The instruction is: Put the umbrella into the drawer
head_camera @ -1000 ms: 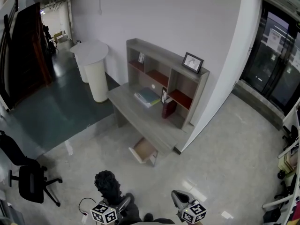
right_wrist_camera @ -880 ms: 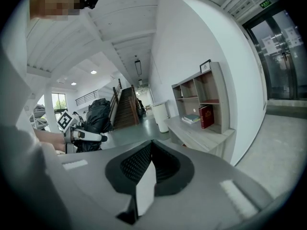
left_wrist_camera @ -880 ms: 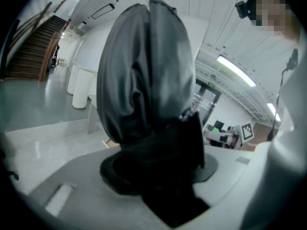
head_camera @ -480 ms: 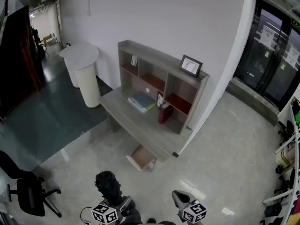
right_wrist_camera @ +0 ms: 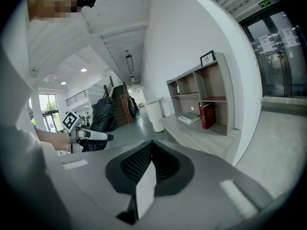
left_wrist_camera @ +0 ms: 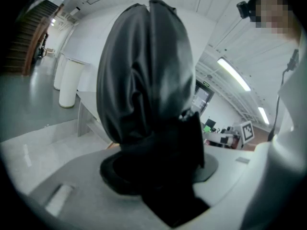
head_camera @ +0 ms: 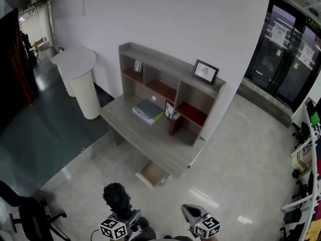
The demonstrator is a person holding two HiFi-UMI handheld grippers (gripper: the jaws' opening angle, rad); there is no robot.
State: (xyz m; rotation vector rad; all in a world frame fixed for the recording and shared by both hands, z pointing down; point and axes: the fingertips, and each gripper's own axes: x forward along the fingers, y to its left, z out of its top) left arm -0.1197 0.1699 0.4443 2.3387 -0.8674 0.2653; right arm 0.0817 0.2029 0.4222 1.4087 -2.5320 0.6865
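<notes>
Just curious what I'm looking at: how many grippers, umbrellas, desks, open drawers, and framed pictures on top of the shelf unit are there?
Grippers: 2 (left gripper, right gripper)
Umbrella: 1
Desk: 1
Open drawer: 1
Framed picture on top: 1
Total: 6

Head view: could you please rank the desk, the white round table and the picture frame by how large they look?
1. desk, largest by far
2. white round table
3. picture frame, clearly smallest
</notes>
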